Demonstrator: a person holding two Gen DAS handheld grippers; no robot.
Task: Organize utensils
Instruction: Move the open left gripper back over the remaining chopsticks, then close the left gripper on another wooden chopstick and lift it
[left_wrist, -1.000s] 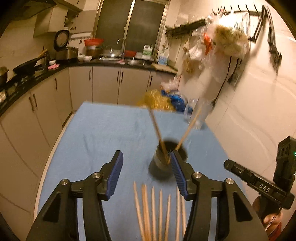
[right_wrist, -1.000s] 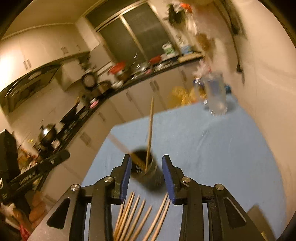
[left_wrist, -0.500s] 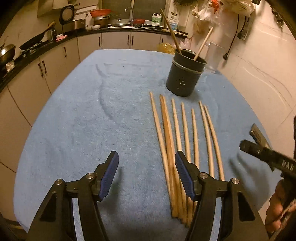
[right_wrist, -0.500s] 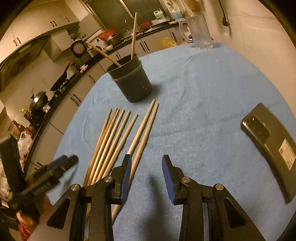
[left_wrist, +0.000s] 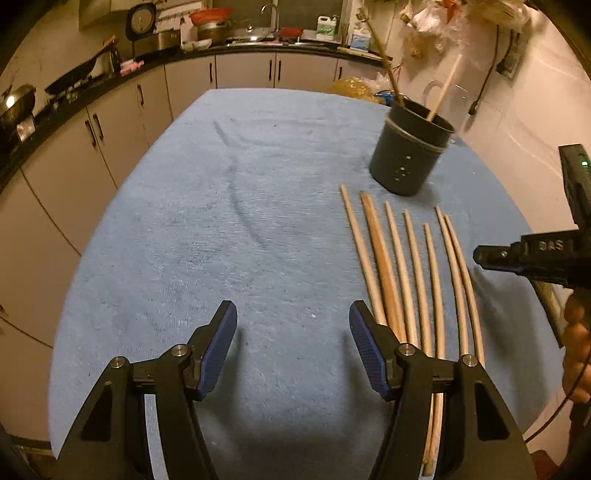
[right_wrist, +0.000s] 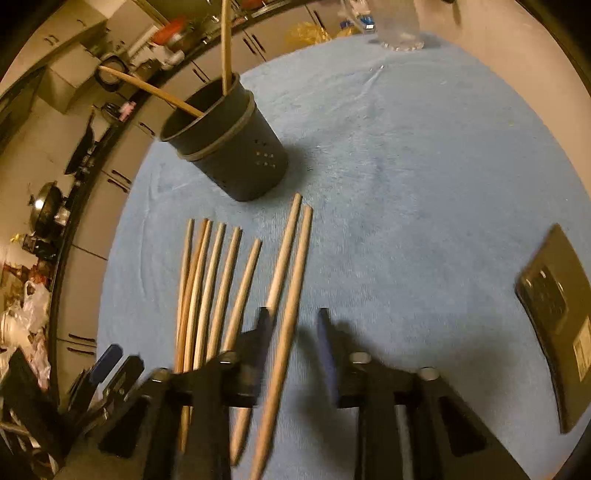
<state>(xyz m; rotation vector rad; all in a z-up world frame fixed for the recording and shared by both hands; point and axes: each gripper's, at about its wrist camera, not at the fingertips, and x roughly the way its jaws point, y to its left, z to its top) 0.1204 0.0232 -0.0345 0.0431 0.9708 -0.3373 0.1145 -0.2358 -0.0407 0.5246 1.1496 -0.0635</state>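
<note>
Closing around a single chopstick, the right gripper (right_wrist: 293, 339) has its jaws narrowing with the rightmost chopstick (right_wrist: 291, 306) of the row lying between them; the pads are blurred and a gap shows on the right side, so they do not look pressed on it yet. This reads as the pick-up step, with one stick being taken from the table for the holder. Just left of the left jaw lies its neighbouring chopstick (right_wrist: 282, 258), passing partly under that jaw, so the squeeze must catch only the one stick and not drag the neighbour along. Further left the remaining chopsticks (right_wrist: 210, 288) fan out on the blue cloth (right_wrist: 406, 184). Ahead and a little left of the jaws stands the dark chopstick holder (right_wrist: 236, 155), upright, with two chopsticks already leaning in it. Next, the move calls for a firm pinch, a lift clear of the cloth, and tipping the stick upright over the holder's mouth. Well off to the right lies a dark phone (right_wrist: 557, 317).

The left gripper (left_wrist: 291, 343) hangs with its jaws standing wide and empty over bare cloth; the row of chopsticks (left_wrist: 417, 269) begins just beside its right jaw and runs forward toward the holder (left_wrist: 406, 158), ahead and to the right.
</note>
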